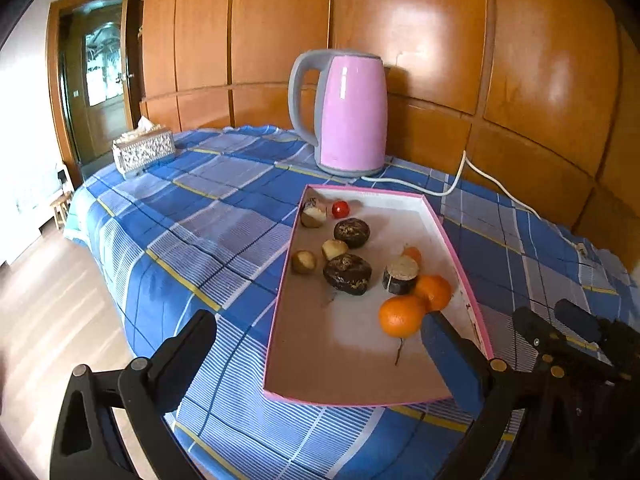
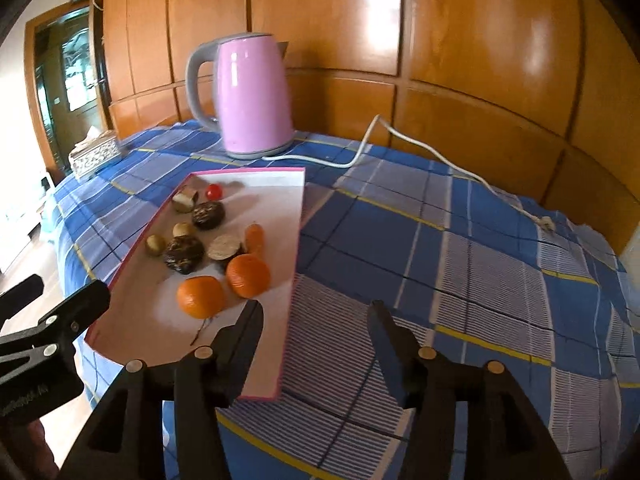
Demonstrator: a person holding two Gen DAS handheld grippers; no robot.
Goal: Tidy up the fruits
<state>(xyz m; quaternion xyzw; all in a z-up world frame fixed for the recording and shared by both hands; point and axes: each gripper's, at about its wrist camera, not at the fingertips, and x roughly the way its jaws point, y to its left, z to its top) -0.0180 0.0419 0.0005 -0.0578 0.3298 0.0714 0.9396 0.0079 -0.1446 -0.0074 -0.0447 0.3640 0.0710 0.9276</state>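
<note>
Tray: I see the shallow pink-edged cardboard tray (image 1: pixel 436 216) lying flat on the blue checked tablecloth (image 1: pixel 192 216) of the desk, centre of the left wrist view; its low rim is what keeps round fruit from rolling off.
Fruits: all are inside the tray. Two round oranges (image 1: pixel 401 316) sit low and right of centre, touching each other. Above them are a cut dark-skinned piece, two dark wrinkled lumps (image 1: pixel 347 273), some small pale-brown pieces, and a small red tomato (image 1: pixel 341 209) near the far end.
Left claw: my left claw (image 1: pixel 320 354) is spread wide and holds nothing; its right finger (image 1: pixel 448 356) overlaps the tray just below the nearer orange, whether touching I cannot tell.
Right claw: my right claw (image 2: pixel 316 344) is partly open and empty, straddling the tray's right edge in the lower middle of the right wrist view.
Judgement: everything looks gathered, so sorting seems near finished.
Bystanders: the pink electric kettle (image 1: pixel 352 116) and its white cord (image 2: pixel 440 160) stand behind the tray, the patterned tissue box (image 1: pixel 143 151) at upper left.
</note>
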